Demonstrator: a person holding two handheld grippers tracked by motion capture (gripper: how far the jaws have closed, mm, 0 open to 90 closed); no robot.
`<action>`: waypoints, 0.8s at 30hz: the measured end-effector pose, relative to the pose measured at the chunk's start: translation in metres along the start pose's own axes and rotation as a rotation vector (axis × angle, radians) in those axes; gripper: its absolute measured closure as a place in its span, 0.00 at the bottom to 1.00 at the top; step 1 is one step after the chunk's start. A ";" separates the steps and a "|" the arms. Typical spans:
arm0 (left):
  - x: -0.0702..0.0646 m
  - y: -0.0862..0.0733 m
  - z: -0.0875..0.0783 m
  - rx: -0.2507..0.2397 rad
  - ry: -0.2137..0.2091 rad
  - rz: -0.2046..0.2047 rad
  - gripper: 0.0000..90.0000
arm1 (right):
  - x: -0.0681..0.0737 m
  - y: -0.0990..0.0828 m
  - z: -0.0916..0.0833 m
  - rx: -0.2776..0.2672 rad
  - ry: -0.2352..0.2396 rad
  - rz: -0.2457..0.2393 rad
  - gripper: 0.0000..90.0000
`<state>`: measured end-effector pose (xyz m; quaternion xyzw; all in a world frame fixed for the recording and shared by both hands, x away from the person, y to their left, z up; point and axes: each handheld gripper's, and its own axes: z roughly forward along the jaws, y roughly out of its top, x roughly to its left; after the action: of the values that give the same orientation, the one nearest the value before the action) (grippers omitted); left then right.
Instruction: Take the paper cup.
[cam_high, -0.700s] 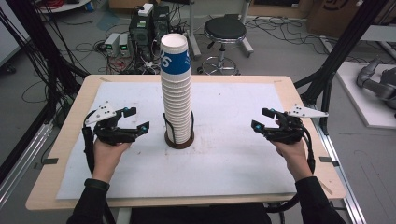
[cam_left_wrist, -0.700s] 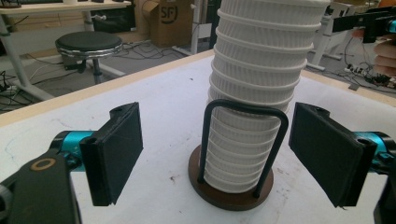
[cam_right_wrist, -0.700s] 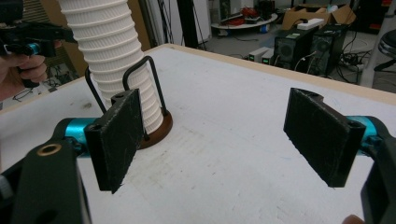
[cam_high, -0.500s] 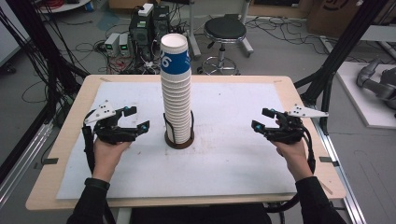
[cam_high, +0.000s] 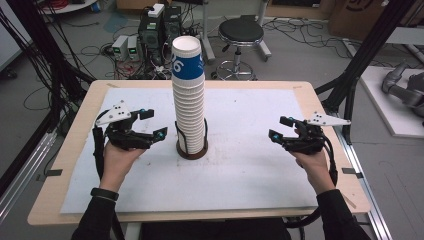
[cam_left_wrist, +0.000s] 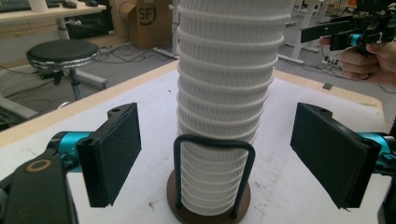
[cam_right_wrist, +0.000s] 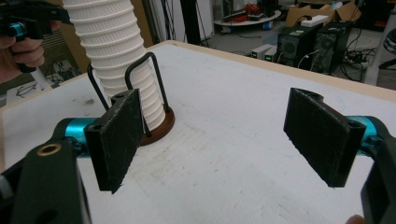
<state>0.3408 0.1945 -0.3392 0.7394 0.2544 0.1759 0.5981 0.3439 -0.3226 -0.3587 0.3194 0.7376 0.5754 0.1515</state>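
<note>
A tall stack of white ribbed paper cups (cam_high: 189, 95), its top cup banded in blue, stands in a dark round holder with wire hoops (cam_high: 192, 148) at the table's middle. My left gripper (cam_high: 152, 125) rests left of the stack, jaws open and pointed at it, nothing between them. In the left gripper view the stack (cam_left_wrist: 224, 93) rises between and beyond the two pads. My right gripper (cam_high: 278, 128) sits well to the right of the stack, open and holding nothing. In the right gripper view the stack (cam_right_wrist: 116, 56) stands at the upper left, beyond the left pad.
A white sheet (cam_high: 240, 165) covers the wooden table (cam_high: 65, 165). Behind the table stand a black stool (cam_high: 241, 32) and computer boxes with cables (cam_high: 160, 25). Black frame posts rise at both sides.
</note>
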 end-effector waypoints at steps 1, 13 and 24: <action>0.000 0.002 0.001 0.003 -0.003 0.002 0.18 | 0.000 0.000 0.000 -0.001 -0.002 -0.004 0.22; -0.004 0.029 0.005 -0.021 -0.038 0.013 0.12 | 0.003 0.003 -0.001 -0.006 -0.010 -0.018 0.22; -0.005 0.063 0.015 -0.052 -0.059 0.019 0.10 | 0.004 0.003 -0.001 -0.007 -0.004 -0.022 0.22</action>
<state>0.3560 0.1698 -0.2809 0.7308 0.2249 0.1661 0.6227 0.3413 -0.3203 -0.3547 0.3118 0.7387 0.5757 0.1601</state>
